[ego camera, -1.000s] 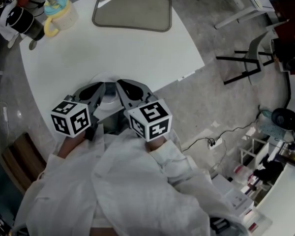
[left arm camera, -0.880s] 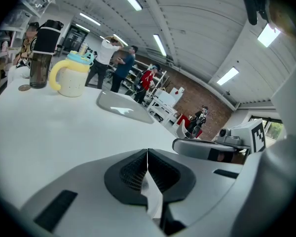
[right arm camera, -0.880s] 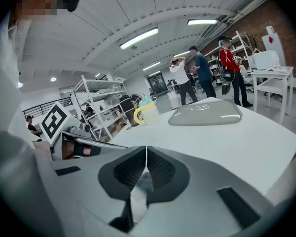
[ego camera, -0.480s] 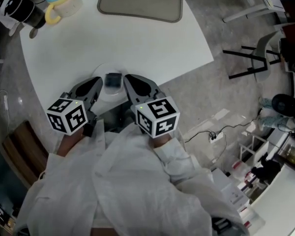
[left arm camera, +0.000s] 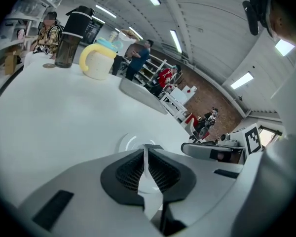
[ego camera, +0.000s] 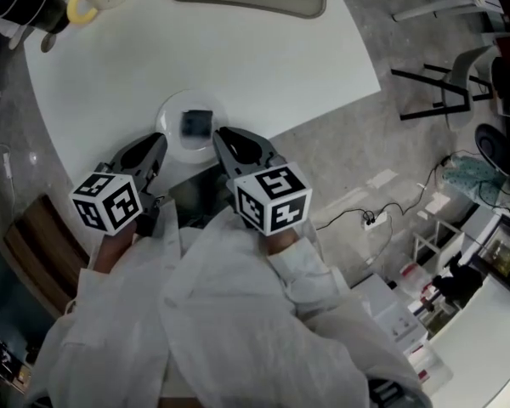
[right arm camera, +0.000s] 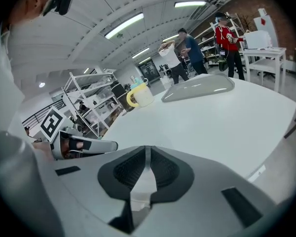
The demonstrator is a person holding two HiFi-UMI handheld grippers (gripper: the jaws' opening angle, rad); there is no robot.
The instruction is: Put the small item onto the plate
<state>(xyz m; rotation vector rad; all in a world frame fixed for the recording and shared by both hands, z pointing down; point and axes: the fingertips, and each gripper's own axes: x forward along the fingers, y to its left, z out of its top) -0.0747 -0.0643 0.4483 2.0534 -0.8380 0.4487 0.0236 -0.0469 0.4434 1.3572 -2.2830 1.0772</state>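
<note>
Toward six o'clock on the white tabletop (ego camera: 238, 58), close to the edge nearest the person: small grey-blue item (ego camera: 196, 124) lying flat, about centred on the round white plate (ego camera: 172, 107). Placement judged done. Flanking the plate, left gripper (ego camera: 158, 140) at seven o'clock and right gripper (ego camera: 222, 134) at five o'clock, both sets of fingers clenched tight on nothing. Tips apart from the item but close by the rim; contact with the rim impossible to tell from above. Main hazard from here: clipping that rim with a clenched tip, enough to skid the plate toward the nearby edge or jolt the item off. Lesser hazard: catching the rim with a loose sleeve (ego camera: 238, 313).
</note>
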